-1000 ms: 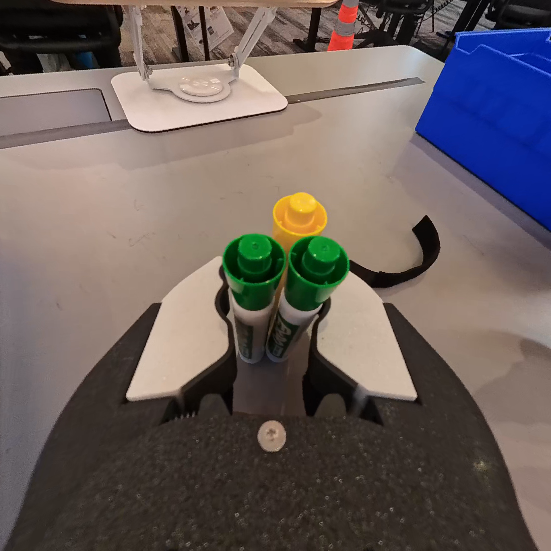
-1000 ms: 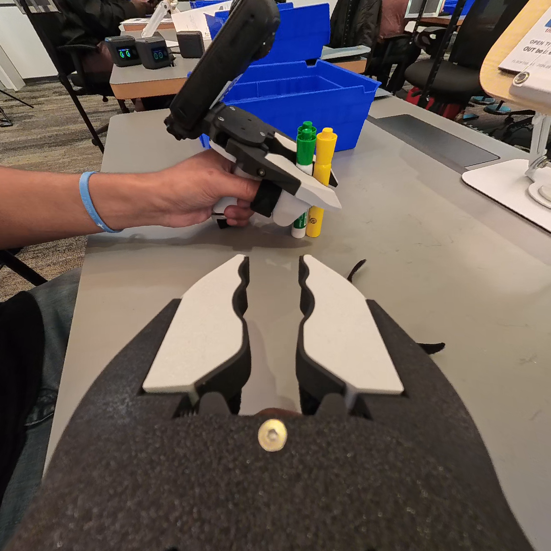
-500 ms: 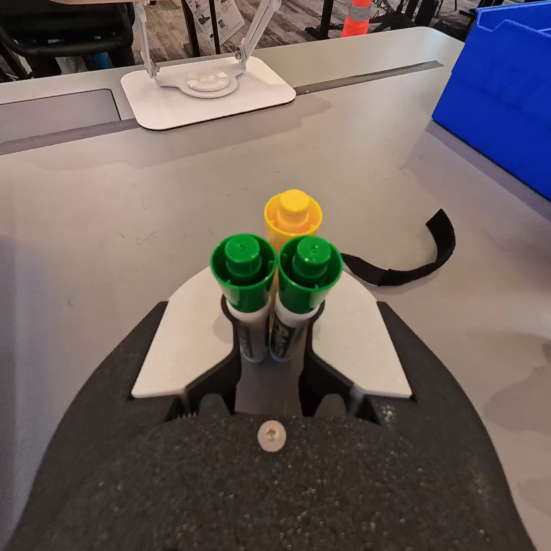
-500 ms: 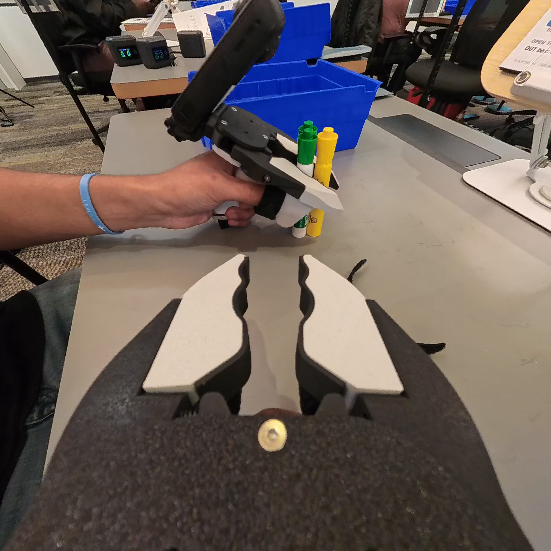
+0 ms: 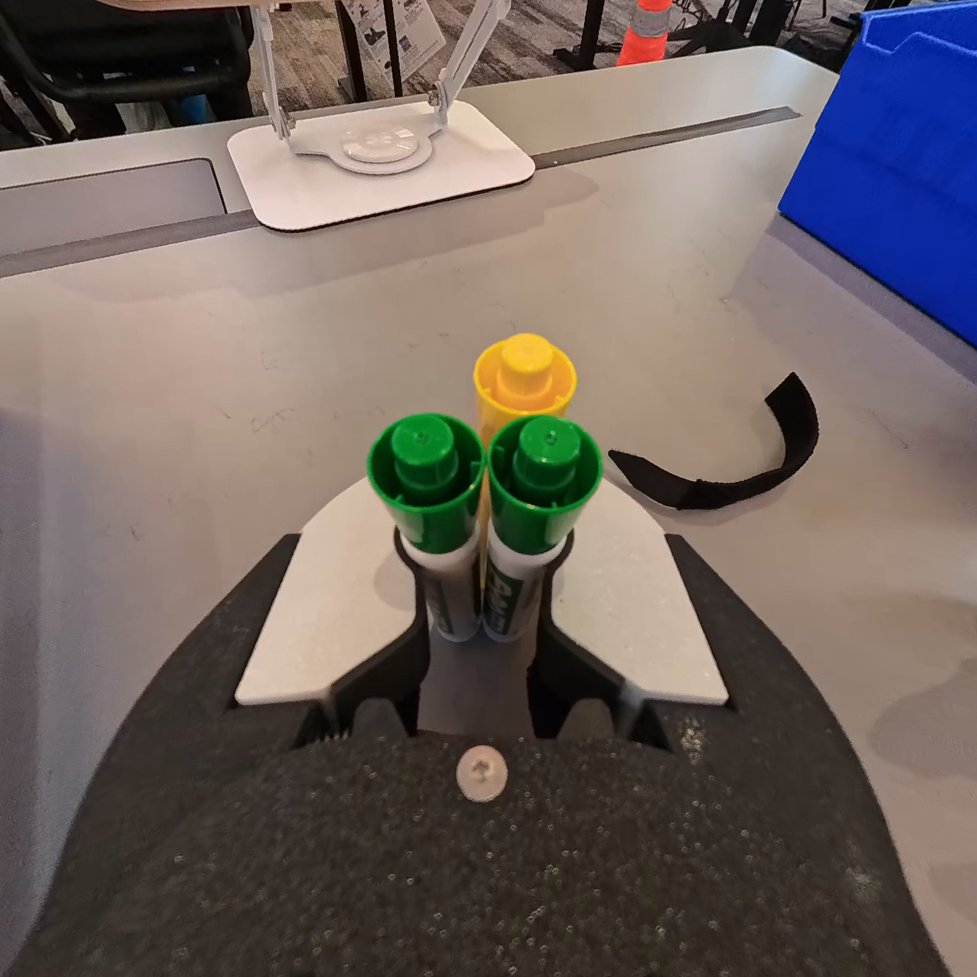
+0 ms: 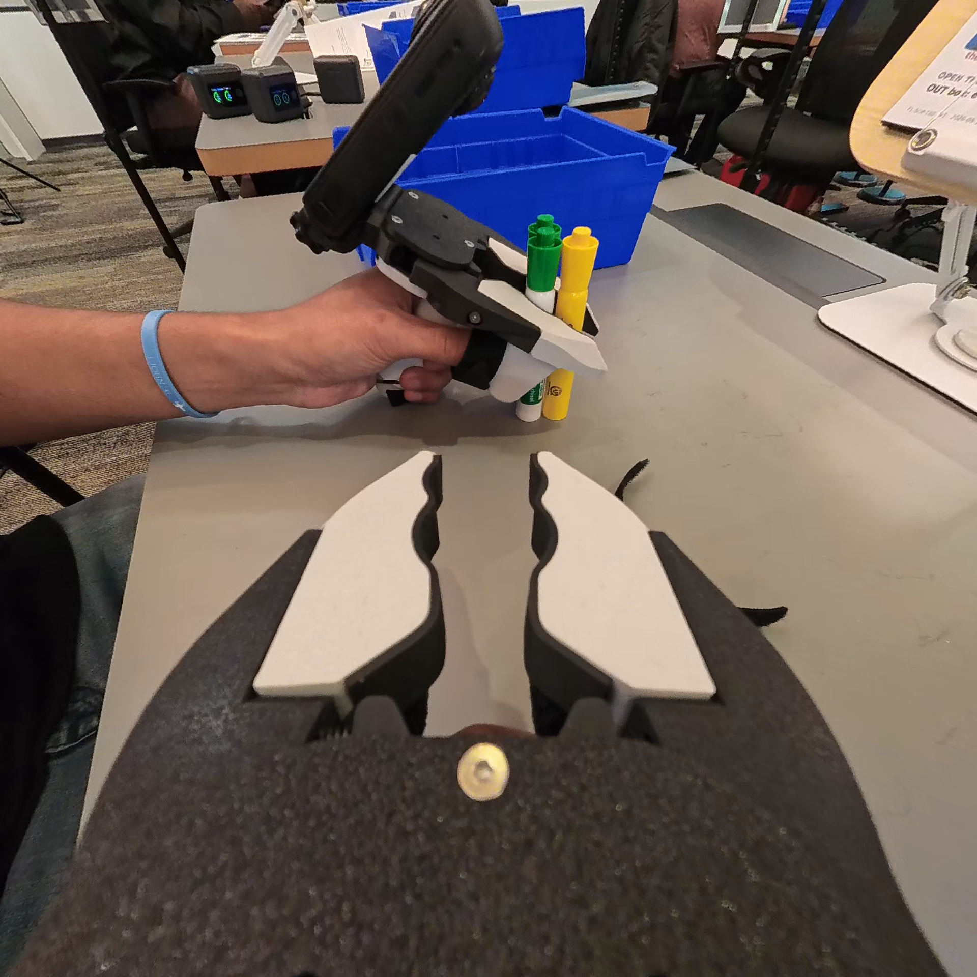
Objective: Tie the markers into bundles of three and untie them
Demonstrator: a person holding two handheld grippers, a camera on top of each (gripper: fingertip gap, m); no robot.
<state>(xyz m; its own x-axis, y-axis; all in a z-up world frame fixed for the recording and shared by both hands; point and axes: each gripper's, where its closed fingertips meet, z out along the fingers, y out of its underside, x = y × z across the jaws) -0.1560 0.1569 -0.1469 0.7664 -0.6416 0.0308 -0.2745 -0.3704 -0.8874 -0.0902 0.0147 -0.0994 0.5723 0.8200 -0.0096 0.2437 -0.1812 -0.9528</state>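
Observation:
My left gripper (image 5: 484, 507) is shut on three markers that stand upright with their bases on the grey table (image 5: 211, 423). These are two green markers (image 5: 428, 476) (image 5: 544, 476) side by side and a yellow marker (image 5: 523, 375) just beyond them. In the right wrist view a hand holds the left gripper (image 6: 576, 349) around the green markers (image 6: 542, 264) and the yellow marker (image 6: 576, 296). A loose black strap (image 5: 713, 484) lies on the table to the right of the markers. My right gripper (image 6: 482, 460) is open and empty, low over the table, a short way from the markers.
A blue bin (image 5: 899, 201) stands at the right and shows behind the markers in the right wrist view (image 6: 528, 180). A white stand base (image 5: 380, 174) sits at the table's far side. The strap's ends (image 6: 632, 473) show beside my right fingers.
The left gripper has shifted and tilted slightly with the markers still in it, so the strap and bin sit farther right in its view. The right gripper has not moved.

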